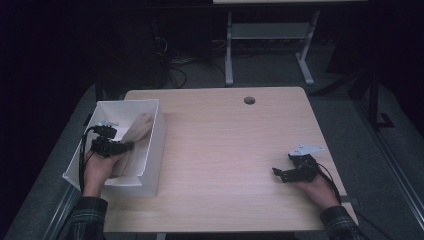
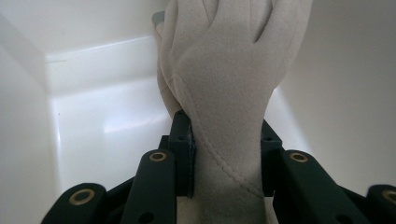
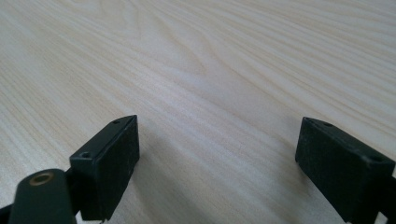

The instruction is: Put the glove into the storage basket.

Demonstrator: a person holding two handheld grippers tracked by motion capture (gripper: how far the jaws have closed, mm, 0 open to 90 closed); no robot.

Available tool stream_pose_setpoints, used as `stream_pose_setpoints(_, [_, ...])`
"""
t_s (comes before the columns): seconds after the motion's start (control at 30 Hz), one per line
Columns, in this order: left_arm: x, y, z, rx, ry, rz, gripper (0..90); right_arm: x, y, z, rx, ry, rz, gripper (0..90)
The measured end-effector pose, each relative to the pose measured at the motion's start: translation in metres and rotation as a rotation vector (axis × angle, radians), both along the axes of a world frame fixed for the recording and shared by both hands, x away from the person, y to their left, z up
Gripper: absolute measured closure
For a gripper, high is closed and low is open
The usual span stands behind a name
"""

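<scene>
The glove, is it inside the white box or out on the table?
Inside: the glove hangs between the box walls, pinched by the left claw.

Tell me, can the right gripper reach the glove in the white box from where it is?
Probably not yet. The right gripper rests open at the table's far side, and the box wall stands between. The left gripper already clamps the glove.

I can't find any words, numbers, labels or signs to read here.
</scene>
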State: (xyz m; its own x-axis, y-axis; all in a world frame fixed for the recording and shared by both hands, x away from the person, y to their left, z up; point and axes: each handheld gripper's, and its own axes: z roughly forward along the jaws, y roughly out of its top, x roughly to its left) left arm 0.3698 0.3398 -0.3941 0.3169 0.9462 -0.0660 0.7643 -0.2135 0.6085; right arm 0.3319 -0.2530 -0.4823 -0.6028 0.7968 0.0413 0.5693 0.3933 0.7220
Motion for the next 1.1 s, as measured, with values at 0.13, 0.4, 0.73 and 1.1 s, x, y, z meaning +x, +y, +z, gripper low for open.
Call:
stream_pose_setpoints(0.13, [0.002,-0.001,-0.01,0.004,0.019,0.004,67.4,0.0,0.0,0.0,0.003,0.001,-0.002,12.9])
stream_pose_setpoints(0.4, [0.005,-0.002,-0.018,0.025,0.029,0.004,63.4,0.0,0.0,0.0,0.0,-0.001,0.0,13.0])
stream_pose_setpoints(0.73, [0.008,-0.002,-0.026,0.006,0.053,0.001,35.2,0.0,0.0,0.0,0.0,0.0,0.0,13.0])
stream_pose_setpoints(1.1, [0.005,-0.005,0.001,-0.013,-0.022,-0.054,18.2,0.0,0.0,0.0,0.0,0.0,0.0,13.0])
